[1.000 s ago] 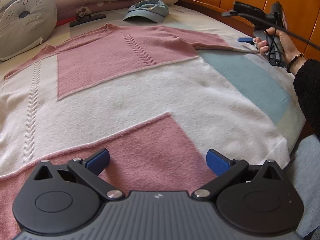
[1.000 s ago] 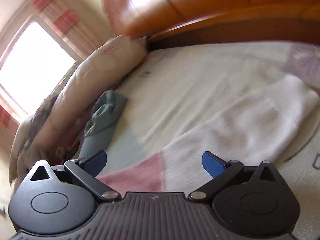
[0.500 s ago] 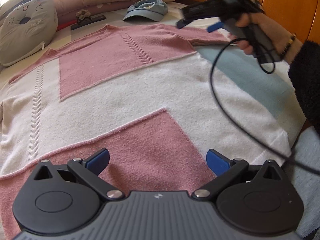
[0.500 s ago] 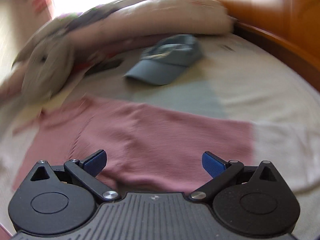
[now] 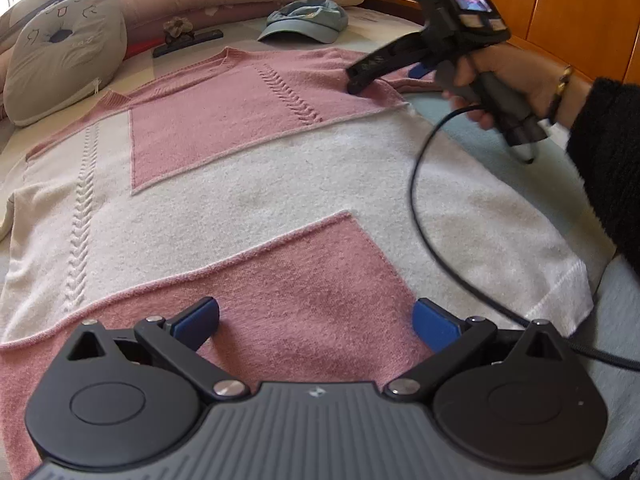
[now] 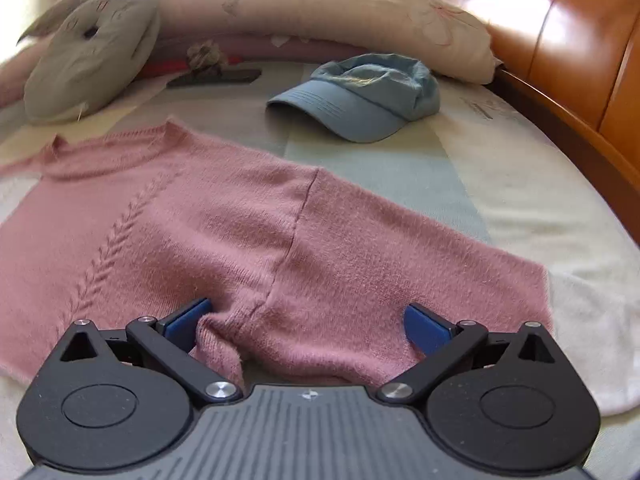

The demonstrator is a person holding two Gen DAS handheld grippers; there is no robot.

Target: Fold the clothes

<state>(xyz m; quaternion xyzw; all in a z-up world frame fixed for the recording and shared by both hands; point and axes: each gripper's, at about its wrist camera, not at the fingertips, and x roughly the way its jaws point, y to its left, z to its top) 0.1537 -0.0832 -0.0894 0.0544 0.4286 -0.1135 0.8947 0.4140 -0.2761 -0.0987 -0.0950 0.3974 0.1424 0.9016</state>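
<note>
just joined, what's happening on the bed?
A person holds a pair of tongs in each hand over a pink-and-white sweater spread flat on the bed. The right tongs are open and pressed into the fabric at the sleeve seam near the armpit, with knit bunched against one finger. The left tongs are open above the hem end, gripping nothing. No fold is made yet. A blue cap lies beyond the collar.

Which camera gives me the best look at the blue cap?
Right wrist view: the light blue fabric baseball cap sits large, central and unobstructed, brim toward the camera. The left wrist view shows it small and distant beyond the pink-and-white knitted sweater.
</note>
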